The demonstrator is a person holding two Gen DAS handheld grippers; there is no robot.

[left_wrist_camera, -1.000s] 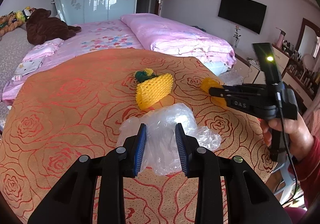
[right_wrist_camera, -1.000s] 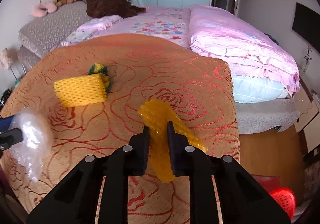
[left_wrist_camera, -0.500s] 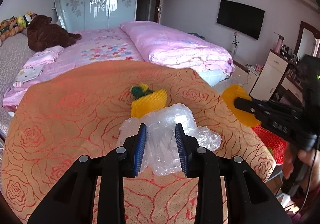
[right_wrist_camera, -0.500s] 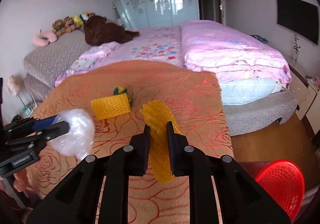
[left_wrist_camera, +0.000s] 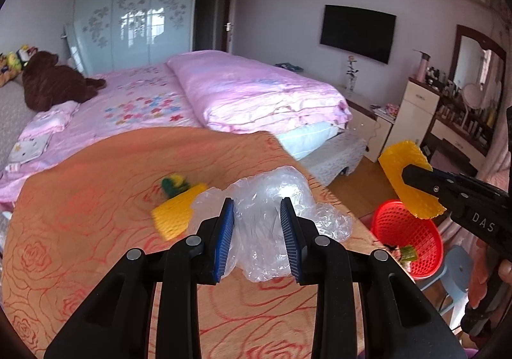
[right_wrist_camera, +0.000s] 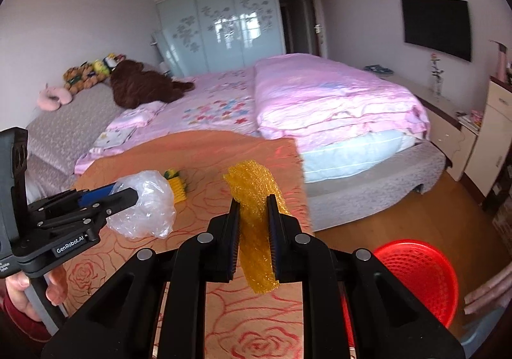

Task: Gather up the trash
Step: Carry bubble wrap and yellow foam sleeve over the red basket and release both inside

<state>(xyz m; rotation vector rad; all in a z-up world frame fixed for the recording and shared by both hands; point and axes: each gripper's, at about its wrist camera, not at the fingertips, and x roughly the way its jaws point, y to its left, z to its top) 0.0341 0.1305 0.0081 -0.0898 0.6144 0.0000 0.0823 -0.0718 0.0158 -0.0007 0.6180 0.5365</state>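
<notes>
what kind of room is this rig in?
A home bedroom, by the look of it: a bed with a pink quilt, a sliding-door wardrobe, a wall-mounted TV, and a dressing table with a mirror.

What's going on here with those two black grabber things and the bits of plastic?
A person is picking up trash with a handheld grabber in each hand. The left gripper is shut on a crumpled clear plastic bag; the right gripper is shut on a strip of yellow bubble wrap. Both are lifted off the orange tablecloth, and the red basket sits below to the right. A yellow foam net lies on the cloth.
</notes>
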